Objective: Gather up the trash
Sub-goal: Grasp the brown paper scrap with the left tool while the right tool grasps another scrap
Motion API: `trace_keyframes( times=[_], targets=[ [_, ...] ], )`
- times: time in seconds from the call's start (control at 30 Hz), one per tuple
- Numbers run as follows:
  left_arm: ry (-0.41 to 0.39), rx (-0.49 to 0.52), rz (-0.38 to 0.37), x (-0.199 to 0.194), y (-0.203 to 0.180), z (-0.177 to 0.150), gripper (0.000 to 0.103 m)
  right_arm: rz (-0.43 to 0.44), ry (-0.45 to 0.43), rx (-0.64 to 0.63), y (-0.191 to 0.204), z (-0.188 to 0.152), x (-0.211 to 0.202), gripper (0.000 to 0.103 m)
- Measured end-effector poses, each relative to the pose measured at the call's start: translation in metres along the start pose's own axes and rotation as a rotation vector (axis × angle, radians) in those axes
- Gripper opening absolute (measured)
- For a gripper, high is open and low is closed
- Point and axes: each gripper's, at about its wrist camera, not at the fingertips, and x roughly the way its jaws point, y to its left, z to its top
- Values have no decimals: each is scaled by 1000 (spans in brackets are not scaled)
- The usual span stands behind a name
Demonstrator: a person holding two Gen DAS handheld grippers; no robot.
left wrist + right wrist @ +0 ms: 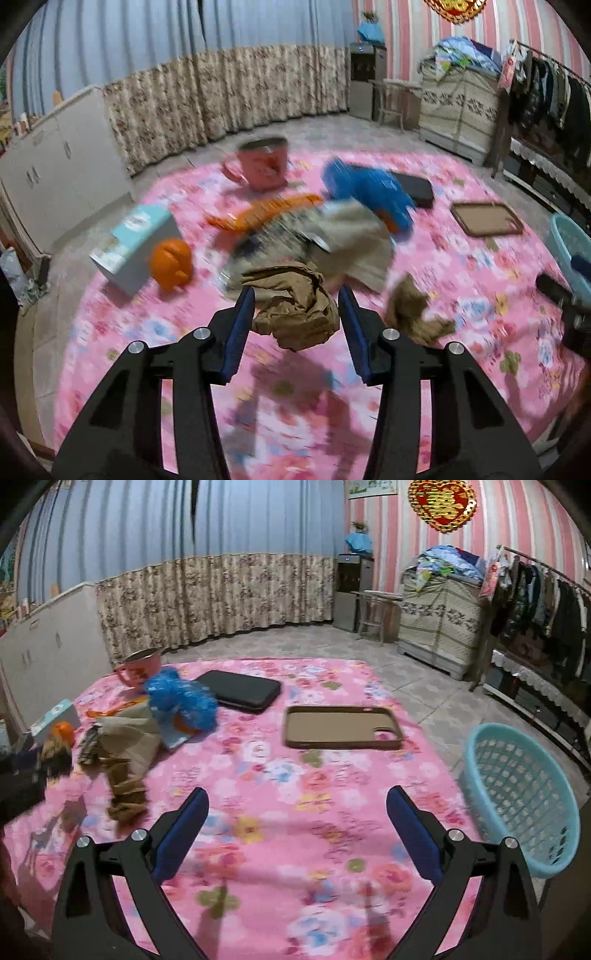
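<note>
My left gripper (296, 297) is shut on a crumpled brown paper wad (295, 310) and holds it above the pink flowered cloth (258, 406). A second brown paper wad (413, 310) lies on the cloth just to the right; it also shows in the right wrist view (125, 794). My right gripper (297, 801) is open and empty over the cloth. A light blue plastic basket (517, 797) stands at the cloth's right edge, right of my right gripper.
On the cloth lie a pile of beige packaging (332, 236), a blue fluffy thing (369, 192), orange wrappers (266, 214), an orange toy (170, 262), a light blue box (133, 240), a pink mug (262, 162), a black case (240, 690) and a brown phone case (343, 727).
</note>
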Motion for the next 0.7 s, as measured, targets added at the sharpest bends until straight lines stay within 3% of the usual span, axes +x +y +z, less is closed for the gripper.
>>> trace_keyframes(
  times=[0.13, 0.37, 0.7],
  targets=[
    [-17, -8, 29, -4, 23, 6, 46, 21, -19, -68, 34, -3, -1, 95],
    [-28, -85, 40, -6, 66, 7, 46, 84, 45, -82, 81, -8, 18, 95],
    [0, -203, -3, 3, 91, 4, 46, 76, 131, -133, 121, -3, 50, 90]
  ],
)
